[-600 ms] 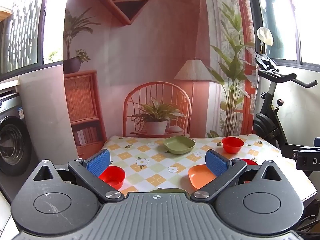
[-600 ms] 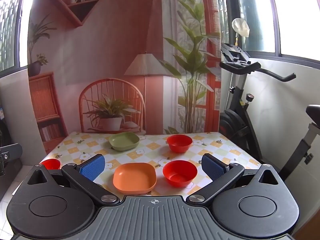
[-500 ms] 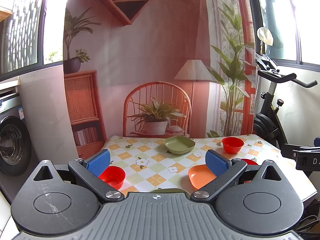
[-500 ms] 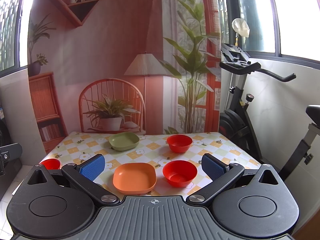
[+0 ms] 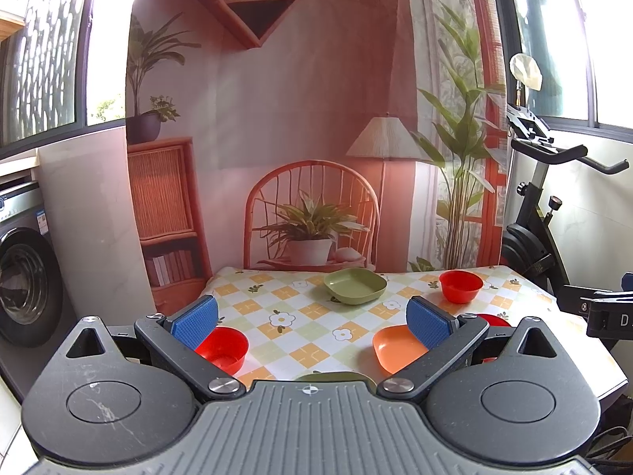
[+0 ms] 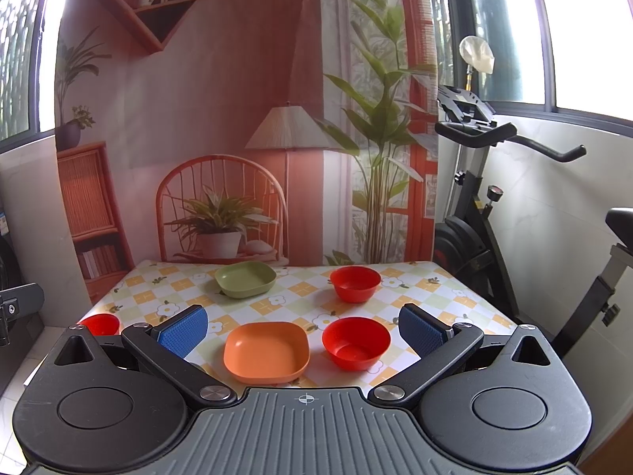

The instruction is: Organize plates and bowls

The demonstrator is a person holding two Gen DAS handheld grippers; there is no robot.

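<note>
Grippers held spread above a checked table (image 6: 443, 285), nothing gripped.
Between the right gripper (image 6: 300, 326) fingers an orange plate (image 6: 266, 350) and red bowl (image 6: 355, 341) are seen; ahead of the left gripper (image 5: 312, 316), a green plate (image 5: 355, 285).

Two plates (image 6: 266, 351) (image 6: 245, 278) mid-table (image 6: 443, 297), two bowls (image 6: 355, 342) (image 6: 355, 283) to their right, a third bowl (image 6: 99, 323) far left.

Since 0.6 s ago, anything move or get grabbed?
No visible change. Both grippers, left and right, are open and hold nothing, above the near edge of the table. The orange plate, green plate and red bowls sit where they were.
</note>
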